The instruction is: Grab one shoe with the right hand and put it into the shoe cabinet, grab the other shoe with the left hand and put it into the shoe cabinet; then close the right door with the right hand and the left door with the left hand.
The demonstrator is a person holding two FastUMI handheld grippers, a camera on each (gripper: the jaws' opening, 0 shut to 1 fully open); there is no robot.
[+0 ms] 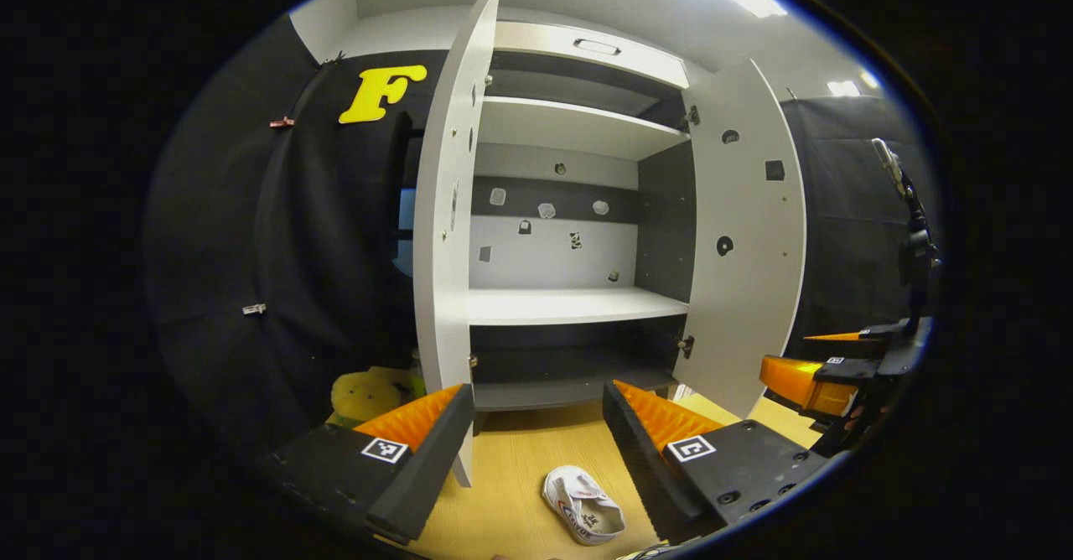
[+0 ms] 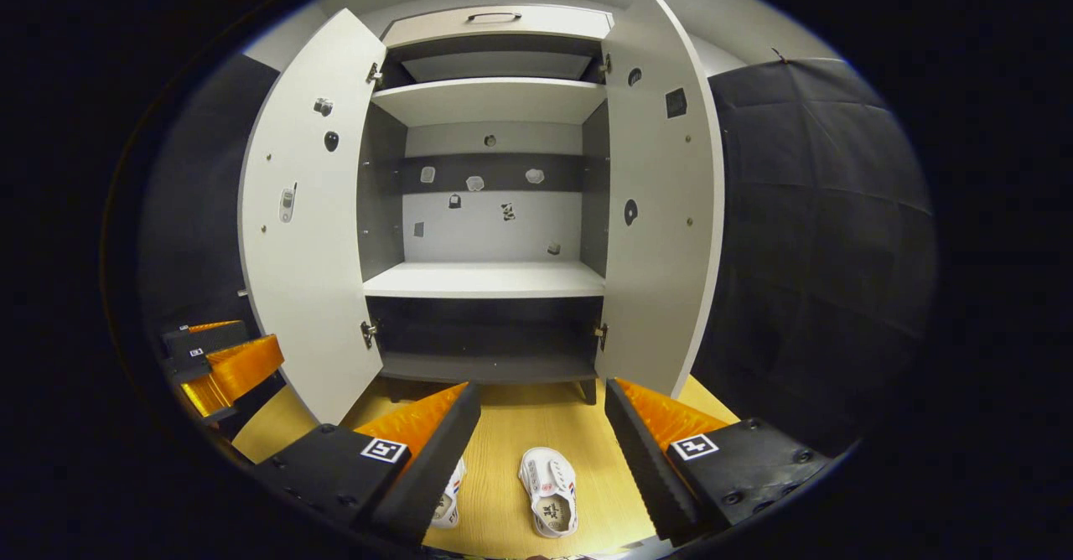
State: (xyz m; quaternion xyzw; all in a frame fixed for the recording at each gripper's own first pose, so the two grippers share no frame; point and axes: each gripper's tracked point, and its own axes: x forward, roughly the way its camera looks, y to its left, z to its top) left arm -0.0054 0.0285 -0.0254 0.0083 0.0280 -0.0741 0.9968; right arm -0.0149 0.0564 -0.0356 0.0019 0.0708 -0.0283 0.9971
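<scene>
The white shoe cabinet [image 1: 570, 304] [image 2: 486, 279] stands in front of me with both doors swung wide; its shelves hold nothing. A white shoe [image 1: 583, 505] lies on the wooden floor below my left gripper [image 1: 536, 392], which is open and empty. In the right gripper view two white shoes lie side by side on the floor: one [image 2: 549, 493] shows between the fingers, the other [image 2: 453, 493] is partly hidden behind the left finger. My right gripper [image 2: 541, 388] is open above them, holding nothing. Each gripper also appears at the edge of the other's view, right gripper [image 1: 821, 359] and left gripper [image 2: 220, 349].
The left door [image 1: 448, 233] [image 2: 310, 225] and right door [image 1: 746, 241] [image 2: 662, 208] jut out toward me. Small stickers dot the doors and back panel. A yellow object [image 1: 369, 392] lies on the floor left of the cabinet. Black cloth walls stand on both sides.
</scene>
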